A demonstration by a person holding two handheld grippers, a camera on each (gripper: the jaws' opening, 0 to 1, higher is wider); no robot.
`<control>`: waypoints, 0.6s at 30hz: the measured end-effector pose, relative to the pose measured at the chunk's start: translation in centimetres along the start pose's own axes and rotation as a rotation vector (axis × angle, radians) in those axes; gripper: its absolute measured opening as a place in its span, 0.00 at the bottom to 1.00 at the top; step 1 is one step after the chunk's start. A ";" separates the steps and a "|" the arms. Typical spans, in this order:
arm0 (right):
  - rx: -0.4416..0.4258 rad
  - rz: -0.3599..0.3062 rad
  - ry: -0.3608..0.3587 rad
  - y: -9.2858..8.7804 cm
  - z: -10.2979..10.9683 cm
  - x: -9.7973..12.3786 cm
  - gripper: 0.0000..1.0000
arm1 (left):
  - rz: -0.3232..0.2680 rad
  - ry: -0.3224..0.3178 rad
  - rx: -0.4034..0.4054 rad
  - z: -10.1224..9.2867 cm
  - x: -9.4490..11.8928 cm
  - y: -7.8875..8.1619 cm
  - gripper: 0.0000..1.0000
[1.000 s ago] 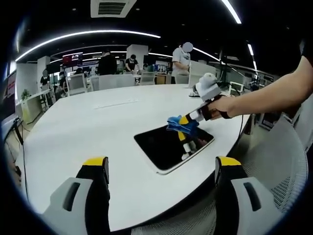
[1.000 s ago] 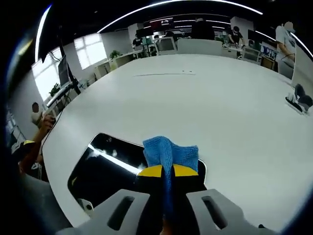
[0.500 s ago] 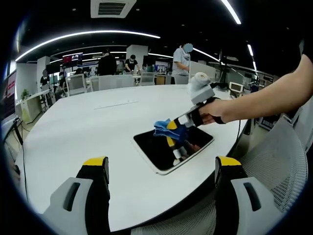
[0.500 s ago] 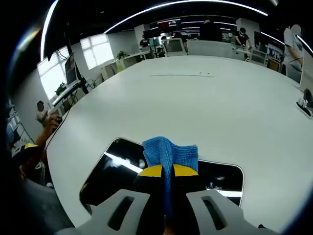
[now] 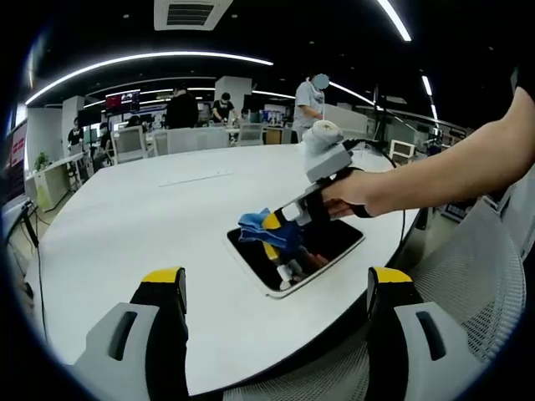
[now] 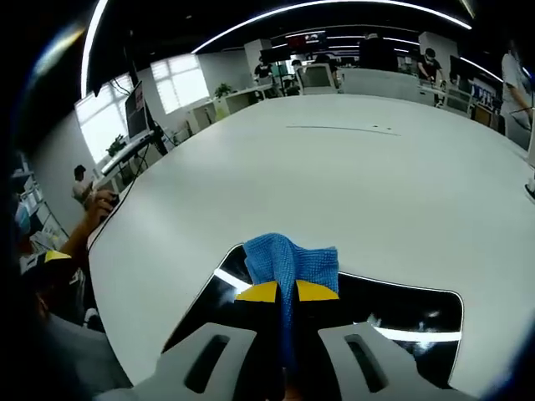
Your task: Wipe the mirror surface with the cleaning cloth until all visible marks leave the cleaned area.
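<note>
A dark rectangular mirror (image 5: 322, 244) with a pale rim lies flat on the big white table (image 5: 150, 217), near its front right edge. My right gripper (image 5: 273, 232), held by a person's hand, is shut on a blue cleaning cloth (image 5: 255, 225) and presses it on the mirror's left end. In the right gripper view the cloth (image 6: 292, 259) bulges over the shut yellow-tipped fingers (image 6: 259, 292), with the mirror (image 6: 401, 309) spreading below and to the right. My left gripper (image 5: 276, 288) hangs open over the table's near edge, well short of the mirror, holding nothing.
Mesh office chairs (image 5: 493, 276) stand at the right of the table. Several people (image 5: 311, 98) work at desks in the far background. A faint strip (image 6: 338, 128) lies further out on the table.
My right gripper has slid the cloth leftward across the mirror, from its right part to its left end. The left gripper has stayed where it was.
</note>
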State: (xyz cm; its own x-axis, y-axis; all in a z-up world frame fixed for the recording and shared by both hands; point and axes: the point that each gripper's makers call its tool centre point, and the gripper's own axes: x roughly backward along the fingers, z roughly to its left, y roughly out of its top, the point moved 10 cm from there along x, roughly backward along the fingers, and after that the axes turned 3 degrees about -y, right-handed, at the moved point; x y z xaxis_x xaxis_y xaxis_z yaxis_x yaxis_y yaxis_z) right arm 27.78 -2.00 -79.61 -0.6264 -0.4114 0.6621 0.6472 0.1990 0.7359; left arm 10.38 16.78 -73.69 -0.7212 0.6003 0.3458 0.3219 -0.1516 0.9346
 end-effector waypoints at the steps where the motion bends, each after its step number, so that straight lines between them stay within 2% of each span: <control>1: 0.003 0.000 0.003 0.0 0.3 -0.1 0.00 | 0.001 -0.001 0.001 0.0 0.0 0.0 0.87; 9: 0.049 0.000 0.026 0.6 2.1 -1.1 0.00 | 0.008 0.002 0.000 0.1 -0.1 -0.1 0.87; 15: 0.052 -0.008 0.031 0.5 2.1 -1.1 0.00 | 0.005 0.007 0.001 0.1 0.0 0.0 0.87; 18: 0.085 -0.005 0.034 0.5 2.1 -1.2 0.00 | 0.007 0.002 0.000 0.0 0.0 0.0 0.87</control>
State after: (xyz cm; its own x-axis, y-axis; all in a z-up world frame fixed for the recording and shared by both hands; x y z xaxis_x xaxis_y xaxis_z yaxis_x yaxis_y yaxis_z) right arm 27.99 0.45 -79.71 -0.6136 -0.4422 0.6542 0.6039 0.2710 0.7496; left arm 10.41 16.79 -73.73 -0.7199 0.5980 0.3524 0.3267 -0.1560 0.9322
